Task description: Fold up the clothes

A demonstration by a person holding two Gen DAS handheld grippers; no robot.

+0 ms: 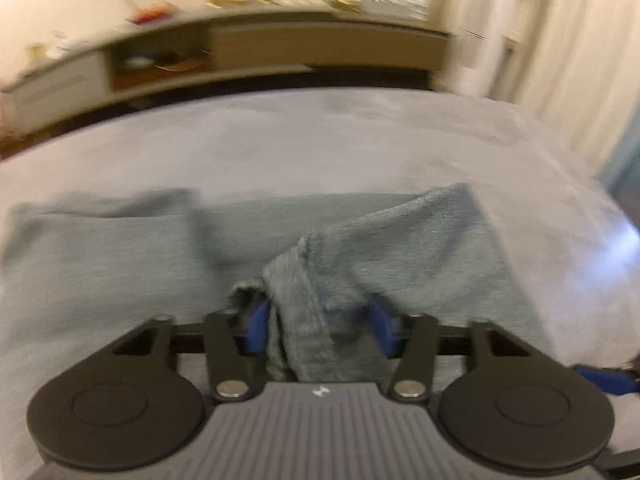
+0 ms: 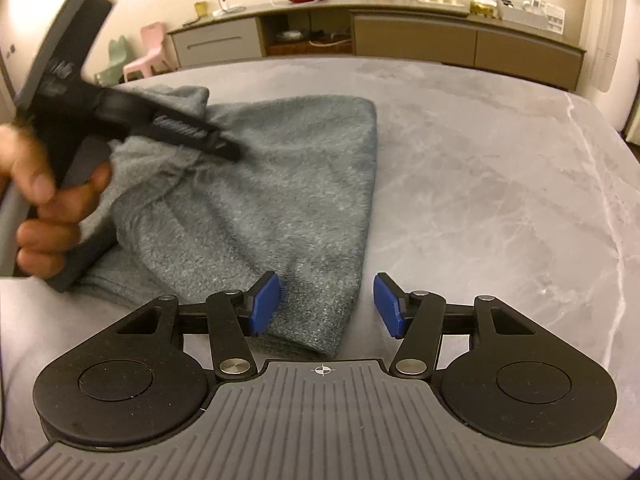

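A fuzzy grey-blue garment [image 2: 260, 192] lies partly folded on the grey marble-pattern table [image 2: 500, 184]. In the left wrist view, which is blurred, my left gripper [image 1: 320, 320] has a bunched fold of the garment [image 1: 312, 288] between its blue pads, lifted off the rest of the cloth; the jaws stand fairly wide around it. From the right wrist view the left gripper [image 2: 216, 142] reaches over the garment's far left part. My right gripper [image 2: 326, 304] is open, its blue pads either side of the garment's near right corner [image 2: 320, 312], not closed on it.
A long sideboard [image 2: 400, 36] with bowls, glasses and boxes stands behind the table. A pink and a green child's chair [image 2: 148, 52] stand at the back left. Curtains [image 2: 608, 20] hang at the right. The table's right half [image 2: 520, 240] is bare marble surface.
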